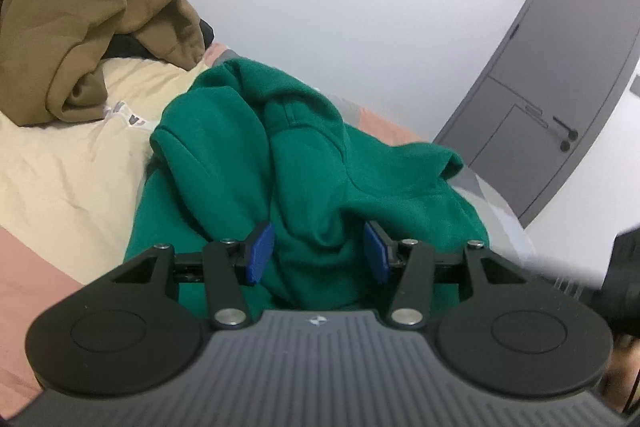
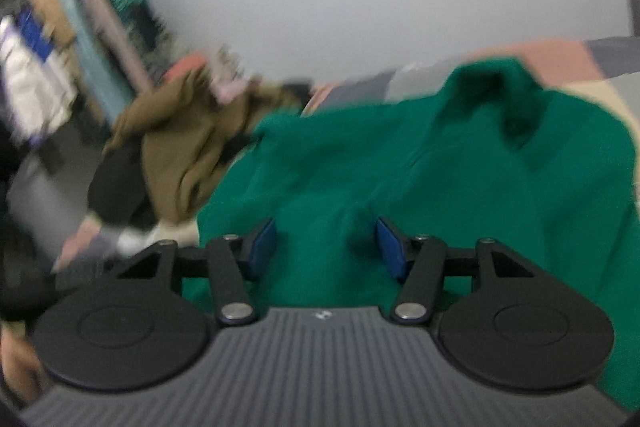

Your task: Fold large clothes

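Observation:
A green hoodie (image 1: 304,147) lies crumpled on a bed, its hood bunched up toward the wall. My left gripper (image 1: 319,253) is at the near edge, and a thick fold of the green fabric fills the space between its blue pads (image 1: 262,253), which press on it. The right wrist view is blurred. There the same green hoodie (image 2: 440,167) spreads wide, and my right gripper (image 2: 326,249) hovers low over it. Its jaws stand apart with flat green cloth and a small ridge between them; no pad visibly presses on the cloth.
A brown garment (image 1: 60,27) is heaped at the back left on the cream bedcover (image 1: 60,167), with a black garment (image 2: 116,187) beside it. A grey door (image 1: 560,87) stands at the right. Cluttered shelves (image 2: 60,47) fill the far left. A white wall runs behind the bed.

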A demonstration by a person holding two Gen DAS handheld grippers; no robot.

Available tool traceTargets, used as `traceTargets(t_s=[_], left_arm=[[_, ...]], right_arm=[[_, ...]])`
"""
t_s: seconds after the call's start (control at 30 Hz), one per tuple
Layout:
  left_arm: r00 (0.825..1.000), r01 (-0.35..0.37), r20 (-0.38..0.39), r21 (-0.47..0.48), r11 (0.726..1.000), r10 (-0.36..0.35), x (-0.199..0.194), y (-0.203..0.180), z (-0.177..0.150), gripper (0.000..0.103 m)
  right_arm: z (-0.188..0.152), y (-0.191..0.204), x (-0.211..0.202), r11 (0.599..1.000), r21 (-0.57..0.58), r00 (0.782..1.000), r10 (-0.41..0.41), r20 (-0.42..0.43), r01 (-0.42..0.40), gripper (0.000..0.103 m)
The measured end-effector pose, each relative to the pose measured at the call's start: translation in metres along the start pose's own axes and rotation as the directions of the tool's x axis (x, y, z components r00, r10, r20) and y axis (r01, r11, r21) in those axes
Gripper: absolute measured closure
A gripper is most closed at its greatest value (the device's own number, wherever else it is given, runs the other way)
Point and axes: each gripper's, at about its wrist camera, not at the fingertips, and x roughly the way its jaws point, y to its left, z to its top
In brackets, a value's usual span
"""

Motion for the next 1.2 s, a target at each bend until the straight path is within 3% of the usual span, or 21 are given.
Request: traceTargets(t_s=[0.1, 0.27, 0.57, 0.77, 0.9, 1.1, 1.2], left_arm=[[1.000, 0.018, 0.014, -0.007, 1.000, -0.018, 0.001, 0.000, 0.002, 0.047], [1.000, 0.026, 0.000, 0.010, 1.000, -0.026, 0.005, -0.005, -0.002, 0.047], [0.998, 0.069, -0.012, 0.063, 0.996, -0.069, 0.004, -0.024, -0.010, 0.047], [0.997, 0.079, -0.029, 0.102, 0.992, -0.077, 0.007, -0.038, -0.019, 0.048], [0.995, 0.099, -0.035, 0.107, 0.989, -0.095, 0.009, -0.043, -0.021, 0.048], [0.990, 0.125, -0.082, 0.117, 0.985, -0.116, 0.021, -0.046, -0.028, 0.049], [0.988, 0.098, -0.136, 0.137, 0.986, -0.079, 0.034, -0.049, -0.035, 0.053]], right_arm=[[-0.028, 0.014, 0.019, 0.994, -0.100, 0.992, -0.061, -0.108, 0.051, 0.046], [-0.047, 0.025, 0.028, 0.981, -0.180, 0.990, -0.097, -0.103, 0.078, 0.045], [-0.038, 0.032, -0.021, 0.976, -0.195, 0.992, -0.112, -0.050, 0.100, 0.045], [-0.031, 0.013, -0.060, 0.986, -0.095, 0.990, -0.133, 0.039, 0.136, 0.045], [-0.026, -0.002, -0.068, 0.972, -0.062, 0.972, -0.220, 0.080, 0.226, 0.045], [-0.034, -0.020, -0.045, 0.966, -0.050, 0.968, -0.252, 0.016, 0.253, 0.045], [-0.044, -0.019, -0.028, 0.959, -0.098, 0.963, -0.269, -0.028, 0.265, 0.044]])
